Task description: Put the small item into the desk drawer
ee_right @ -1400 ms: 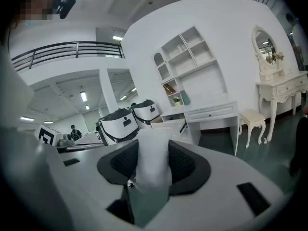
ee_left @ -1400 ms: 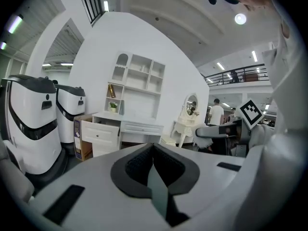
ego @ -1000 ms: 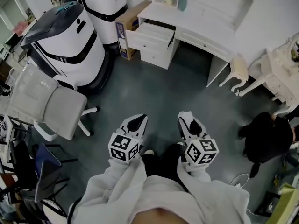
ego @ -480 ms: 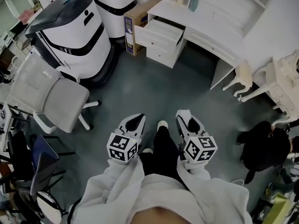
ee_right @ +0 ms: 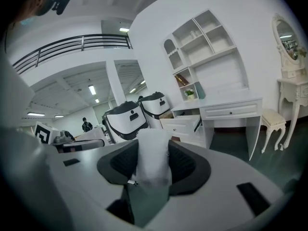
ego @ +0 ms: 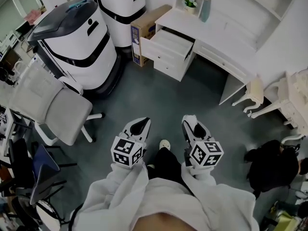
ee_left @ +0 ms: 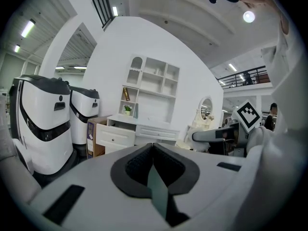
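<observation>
Count: two grippers, left gripper (ego: 139,125) and right gripper (ego: 192,124), side by side at 6 o'clock in the head view. One white desk (ego: 226,42) at 1 o'clock, with one drawer (ego: 169,43) pulled open at 12. Two white-and-black machines, near machine (ego: 72,47) at 10 and far machine (ego: 115,4) at 11. One cardboard box (ego: 144,30) between the far machine and the drawer, one office chair (ego: 48,105) at 9, one stool (ego: 253,91) at 2, one person in black (ego: 270,163) at 4, cut off by the frame edge. Left tongs are together with nothing between them. Right tongs are clamped on one small item (ee_right: 153,158), white and soft-looking, maybe a wad or bag; I can't tell which. The item is well apart from the drawer. Its lower end is hidden inside the jaw pads. The head view doesn't clearly show the item, only the right gripper view does. Drawer contents can't be made out from any view. Only the head view shows the chair.
</observation>
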Demonstrator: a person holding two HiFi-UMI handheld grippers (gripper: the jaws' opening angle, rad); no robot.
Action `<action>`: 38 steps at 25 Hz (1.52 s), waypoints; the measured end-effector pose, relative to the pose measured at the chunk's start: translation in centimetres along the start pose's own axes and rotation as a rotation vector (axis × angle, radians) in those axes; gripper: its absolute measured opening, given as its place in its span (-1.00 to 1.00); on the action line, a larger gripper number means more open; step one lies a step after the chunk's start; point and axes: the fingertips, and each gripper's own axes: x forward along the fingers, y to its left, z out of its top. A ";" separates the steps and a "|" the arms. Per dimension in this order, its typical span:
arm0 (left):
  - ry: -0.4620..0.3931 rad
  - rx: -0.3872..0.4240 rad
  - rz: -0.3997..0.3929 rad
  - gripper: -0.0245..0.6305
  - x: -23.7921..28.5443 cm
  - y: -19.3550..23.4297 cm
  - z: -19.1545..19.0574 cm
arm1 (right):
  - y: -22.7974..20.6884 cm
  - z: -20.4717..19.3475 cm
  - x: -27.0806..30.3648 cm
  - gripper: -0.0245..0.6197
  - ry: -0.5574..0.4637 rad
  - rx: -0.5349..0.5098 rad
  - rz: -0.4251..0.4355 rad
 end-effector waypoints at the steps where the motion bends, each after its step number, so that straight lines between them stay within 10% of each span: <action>1: 0.002 0.000 0.001 -0.87 0.7 0.2 0.3 | -0.5 0.5 0.6 -0.33 0.002 0.002 0.000; 24: -0.003 -0.016 0.054 -0.87 13.0 3.4 4.4 | -9.4 8.0 10.0 -0.33 -0.008 -0.005 0.030; 38: 0.006 -0.081 0.074 -0.87 14.2 4.1 2.4 | -10.0 5.8 11.3 -0.33 0.043 0.011 0.052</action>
